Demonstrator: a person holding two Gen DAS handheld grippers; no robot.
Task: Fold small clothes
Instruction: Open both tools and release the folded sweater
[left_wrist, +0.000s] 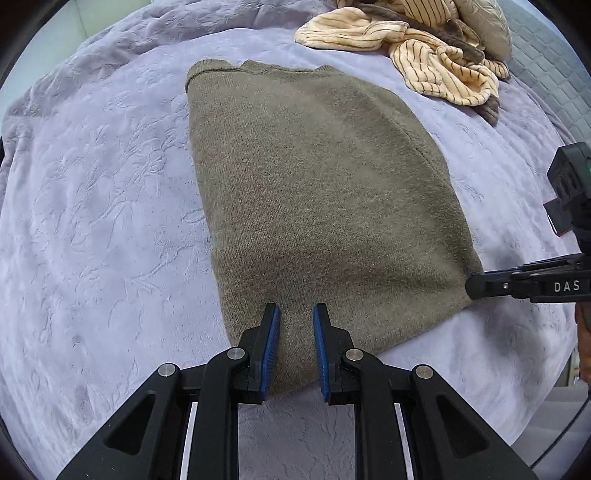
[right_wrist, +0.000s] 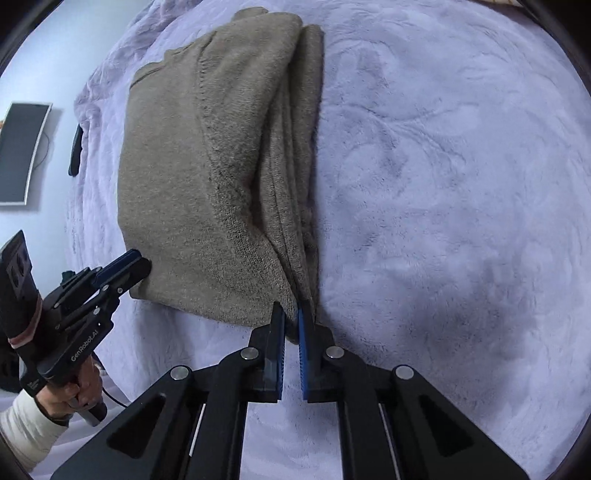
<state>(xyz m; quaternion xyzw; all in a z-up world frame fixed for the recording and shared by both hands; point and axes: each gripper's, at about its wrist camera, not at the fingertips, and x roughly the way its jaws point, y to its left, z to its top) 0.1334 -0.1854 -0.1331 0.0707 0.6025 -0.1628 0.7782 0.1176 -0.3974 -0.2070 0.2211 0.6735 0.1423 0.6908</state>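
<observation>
One folded olive-brown knit sweater (left_wrist: 317, 199) lies flat on a lavender plush blanket (left_wrist: 103, 206) that covers the whole surface, filling the middle of the left wrist view. In the right wrist view the same sweater sits in the upper left half of the frame, its stacked folded edges running down the centre.

The left gripper (left_wrist: 295, 314), at the bottom centre of its own view, has its blue-padded jaws nearly closed over the sweater's near edge, with knit fabric between them; whether the pads pinch it cannot be told. The right gripper (right_wrist: 291, 314), at the bottom centre of its view, has its jaws closed tight on the near corner of the sweater's layered edge.

Each gripper also appears in the other's view: the right one enters from the right edge of the left wrist view, its tip at the sweater's corner, and the left one shows at the lower left of the right wrist view, held by one hand (right_wrist: 79, 391) in a white sleeve (right_wrist: 26, 424).

Other things: one crumpled pile of cream striped fabric (left_wrist: 406, 48) at the top right of the left view, well apart from the sweater, and one wall-mounted screen (right_wrist: 22, 151) at the left edge of the right view.
</observation>
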